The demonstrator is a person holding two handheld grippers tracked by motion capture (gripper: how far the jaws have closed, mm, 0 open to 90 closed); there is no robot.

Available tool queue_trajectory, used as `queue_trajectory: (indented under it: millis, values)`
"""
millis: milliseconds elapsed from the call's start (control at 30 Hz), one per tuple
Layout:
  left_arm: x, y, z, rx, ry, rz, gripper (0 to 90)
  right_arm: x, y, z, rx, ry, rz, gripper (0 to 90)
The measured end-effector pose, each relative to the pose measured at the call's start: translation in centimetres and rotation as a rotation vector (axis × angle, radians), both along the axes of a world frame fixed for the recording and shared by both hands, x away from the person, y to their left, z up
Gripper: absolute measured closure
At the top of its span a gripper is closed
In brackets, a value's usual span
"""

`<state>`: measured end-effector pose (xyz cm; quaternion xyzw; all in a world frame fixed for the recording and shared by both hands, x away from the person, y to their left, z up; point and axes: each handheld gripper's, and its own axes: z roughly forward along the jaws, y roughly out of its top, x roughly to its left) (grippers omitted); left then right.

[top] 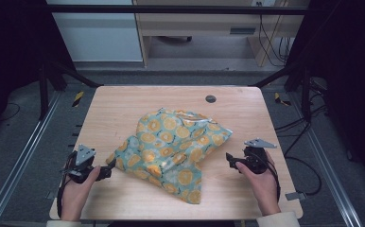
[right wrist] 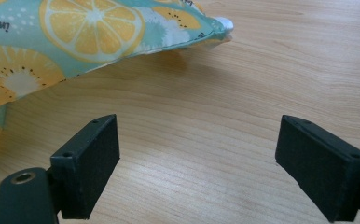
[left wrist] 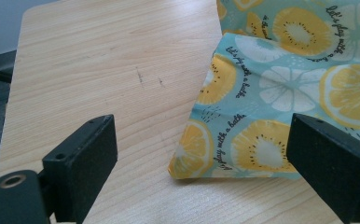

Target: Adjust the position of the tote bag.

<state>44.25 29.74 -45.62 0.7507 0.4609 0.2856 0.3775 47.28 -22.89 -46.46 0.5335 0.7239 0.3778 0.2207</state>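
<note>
High view: a crumpled cloth (top: 171, 149), teal with orange and yellow citrus slices, lies bunched at the middle of a pale wooden surface (top: 124, 109). Its folds overlap, and one corner reaches toward the near edge. The left gripper (top: 108, 170) sits just beside the cloth's left corner; the right gripper (top: 230, 158) rests near the cloth's right side, apart from it. A hand holds each one. A small dark round cap (top: 211, 99) is set into the surface at the far side, and black frame bars and cables ring the surface.

Left gripper view: the left gripper (left wrist: 201, 158) has its fingers spread wide and released, holding nothing. A folded corner of the cloth (left wrist: 280, 93) lies flat on the wood between them, nearer the right finger (left wrist: 332, 163). Script printed around the fruit slices is partly readable: "play with a" and "with a bathe".

Right gripper view: the right gripper (right wrist: 197, 163) has its fingers released too, with bare wood (right wrist: 262, 93) between them. The cloth (right wrist: 89, 28) hangs over the upper left, its hemmed edge lifted slightly and casting a shadow. Its lettering is too cropped to read.
</note>
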Motion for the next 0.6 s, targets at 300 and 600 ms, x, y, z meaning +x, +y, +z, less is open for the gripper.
queue_trajectory:
  millis: [300,600]
  values:
    - [0.0,-0.5,-0.2,0.018,0.004,-0.011,8.6,0.1,-0.5,0.6,0.043,-0.009,-0.007,15.4]
    - [-0.1,-1.1,-0.3,0.054,0.004,-0.025,8.6,3.2,-0.4,4.8,0.052,-0.083,-0.007,15.9]
